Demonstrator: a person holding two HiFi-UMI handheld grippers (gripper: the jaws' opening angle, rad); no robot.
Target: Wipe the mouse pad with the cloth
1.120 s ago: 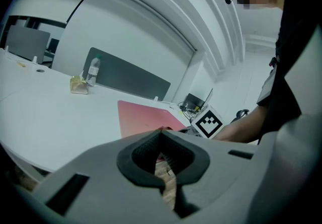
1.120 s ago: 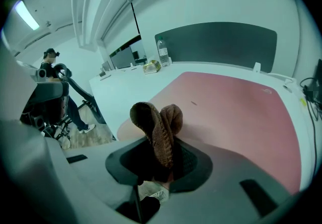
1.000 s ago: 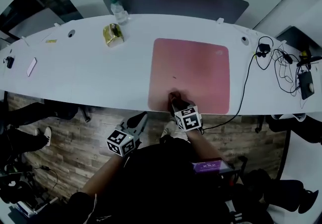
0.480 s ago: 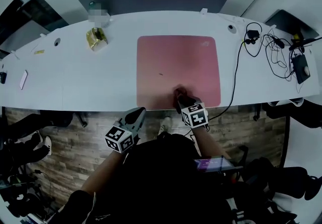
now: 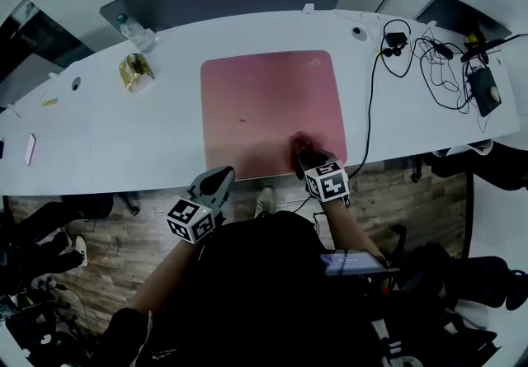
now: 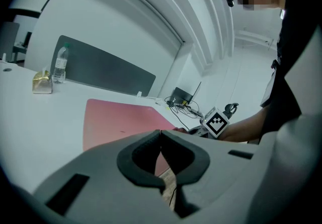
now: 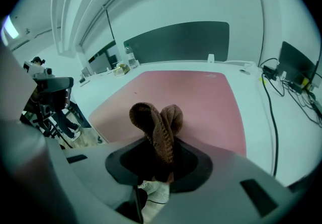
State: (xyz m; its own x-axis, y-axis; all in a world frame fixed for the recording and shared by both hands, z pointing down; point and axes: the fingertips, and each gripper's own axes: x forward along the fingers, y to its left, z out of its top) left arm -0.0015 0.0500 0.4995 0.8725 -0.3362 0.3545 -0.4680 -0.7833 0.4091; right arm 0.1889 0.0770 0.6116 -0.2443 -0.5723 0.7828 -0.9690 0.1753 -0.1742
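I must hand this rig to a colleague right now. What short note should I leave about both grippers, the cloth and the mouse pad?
Left gripper: shut, empty, held off the white table's near edge, by the pad's near left corner.
Right gripper: shut on the brown cloth, at the pink mouse pad's near edge, toward its right corner.
Done: cloth gripped and brought to the pad; how much is wiped cannot be told.
Left: probably sweep the rest of the pad, including the small dark speck.
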